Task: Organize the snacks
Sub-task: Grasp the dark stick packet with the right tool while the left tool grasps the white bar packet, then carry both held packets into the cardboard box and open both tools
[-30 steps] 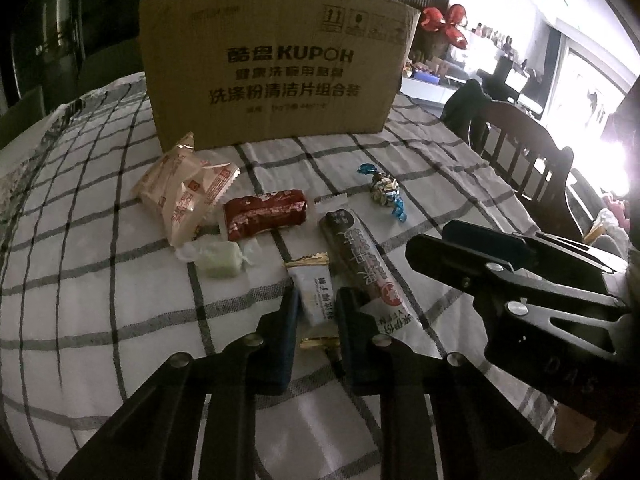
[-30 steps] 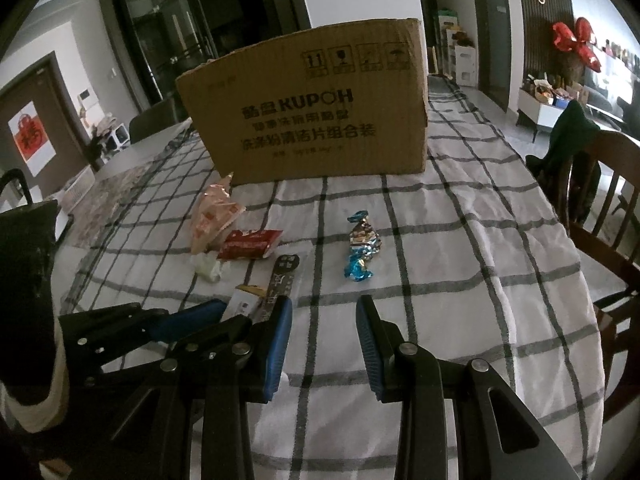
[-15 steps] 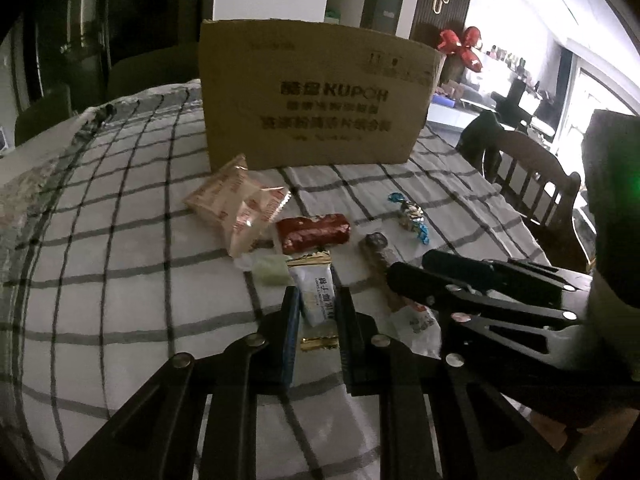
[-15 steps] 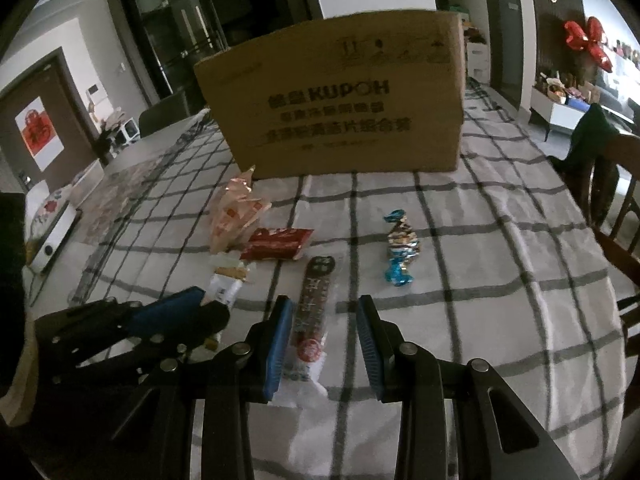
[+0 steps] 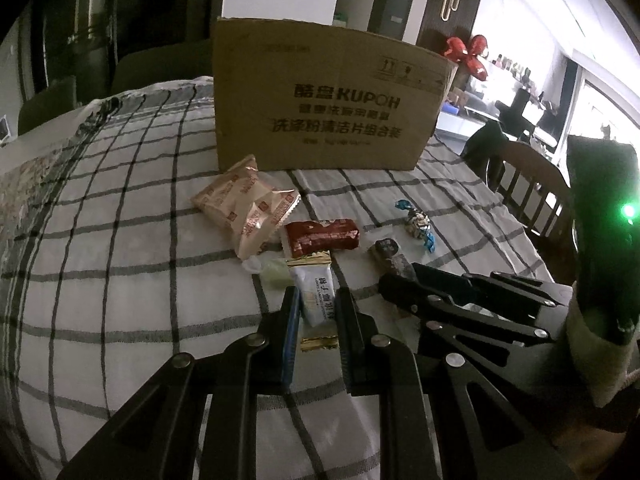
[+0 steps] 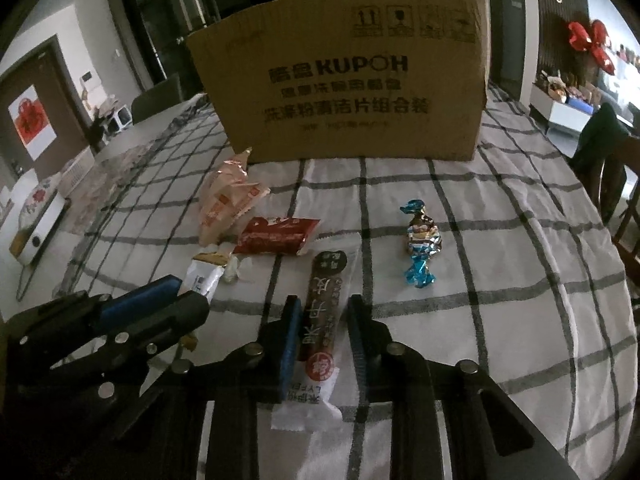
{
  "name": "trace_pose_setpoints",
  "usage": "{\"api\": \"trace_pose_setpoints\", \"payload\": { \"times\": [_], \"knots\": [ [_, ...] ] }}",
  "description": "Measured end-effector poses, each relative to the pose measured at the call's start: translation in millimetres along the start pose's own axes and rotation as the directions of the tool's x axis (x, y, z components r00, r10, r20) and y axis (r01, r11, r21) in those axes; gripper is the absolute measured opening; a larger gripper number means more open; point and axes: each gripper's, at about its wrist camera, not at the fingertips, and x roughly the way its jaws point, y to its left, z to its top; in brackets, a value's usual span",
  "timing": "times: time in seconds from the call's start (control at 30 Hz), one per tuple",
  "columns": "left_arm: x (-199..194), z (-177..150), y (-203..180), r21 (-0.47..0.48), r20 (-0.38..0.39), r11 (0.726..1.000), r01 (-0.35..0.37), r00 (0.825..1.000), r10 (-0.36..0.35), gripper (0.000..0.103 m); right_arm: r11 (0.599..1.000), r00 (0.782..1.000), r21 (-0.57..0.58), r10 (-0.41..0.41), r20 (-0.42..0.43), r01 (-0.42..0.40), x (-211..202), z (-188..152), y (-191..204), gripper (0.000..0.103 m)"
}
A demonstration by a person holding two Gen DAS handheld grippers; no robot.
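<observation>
Over on the left wrist view, the table (image 5: pixel 100 280) under its checked cloth carries a loose line of snacks in front of the cardboard box (image 5: pixel 320 100), which stands toward the far edge. Leftmost lies the pair of pink packets (image 5: pixel 248 204), then a pale green candy (image 5: pixel 276 274), partly tucked behind the white sachet (image 5: pixel 316 296). That sachet lies lengthwise between the fingers of the left gripper (image 5: pixel 318 308), jaws narrowed close on either side of it; whether the pads actually touch the wrapper, I cannot tell. Gold foil ends show at both tips of the sachet. Just beyond it sits the red bar (image 5: pixel 322 236).

The right wrist view gives what the left one hides: the long dark stick pack (image 6: pixel 324 312) in full, lying between the fingers of the right gripper (image 6: pixel 324 320). Those jaws stand a little wider, a gap showing on each side, the pack's white end reaching back under the gripper. From the left view only the stick's far tip peeks out past the right gripper (image 5: pixel 400 284). Here the left gripper (image 6: pixel 176 300) shows side-on at the left, over the white sachet (image 6: pixel 204 278).

Furthest right, alone on the cloth, the blue foil candy (image 6: pixel 420 248) lies well apart from both grippers.
</observation>
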Motion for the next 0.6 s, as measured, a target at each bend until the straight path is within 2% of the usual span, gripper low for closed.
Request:
{"api": "trace_pose_setpoints", "payload": {
  "times": [0.27, 0.6],
  "knots": [
    [-8.7, 5.6, -3.8, -0.024, 0.016, 1.000, 0.016, 1.000, -0.016, 0.019, 1.000, 0.999, 0.018, 0.004, 0.042, -0.005, -21.3, 0.9, -5.4, 0.020],
    [-31.1, 29.9, -9.8, -0.021, 0.087, 0.999, 0.030, 0.996, -0.028, 0.019, 0.999, 0.988, 0.028, 0.025, 0.154, -0.029, -64.2, 20.7, -10.8, 0.020]
  ]
}}
